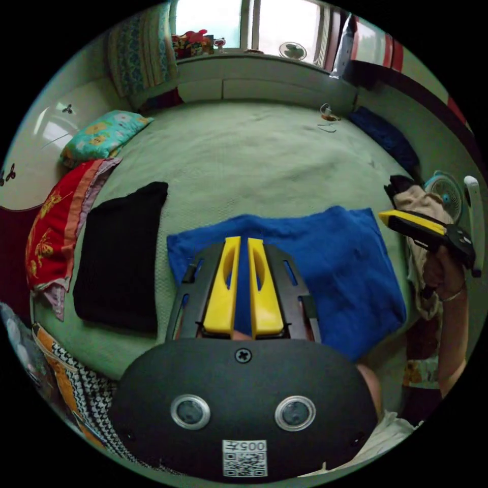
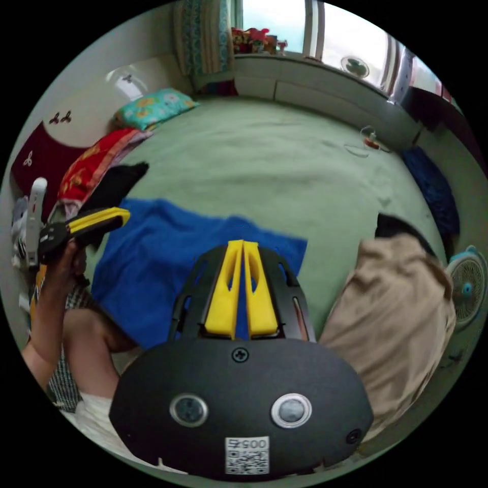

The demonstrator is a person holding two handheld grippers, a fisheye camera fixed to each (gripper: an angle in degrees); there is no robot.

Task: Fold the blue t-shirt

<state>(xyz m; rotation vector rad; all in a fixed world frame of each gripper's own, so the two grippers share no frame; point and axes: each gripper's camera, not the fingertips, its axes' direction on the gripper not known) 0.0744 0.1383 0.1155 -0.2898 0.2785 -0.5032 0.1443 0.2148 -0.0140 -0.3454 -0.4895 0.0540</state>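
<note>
The blue t-shirt [image 1: 325, 269] is lying flat on the green bedspread [image 1: 254, 152], already folded into a rough rectangle, near the bed's front edge; in the right gripper view the same blue t-shirt [image 2: 157, 259] is spreading out under and to the left of the jaws. The left gripper [image 1: 243, 244] is hovering over the shirt with its yellow jaws nearly together, a narrow gap between the tips, and nothing is sitting between them; the right gripper [image 2: 242, 246] is showing its jaws closed almost tip to tip above the shirt's edge, likewise gripping nothing (whether either is touching the cloth, I cannot tell). A black folded garment [image 1: 122, 254] is lying just beside the shirt, next to a red patterned pillow [image 1: 56, 229]; a tan garment [image 2: 396, 315] is resting on the other side, apart from the shirt; a small fan [image 2: 467, 284] is standing beyond it.
</note>
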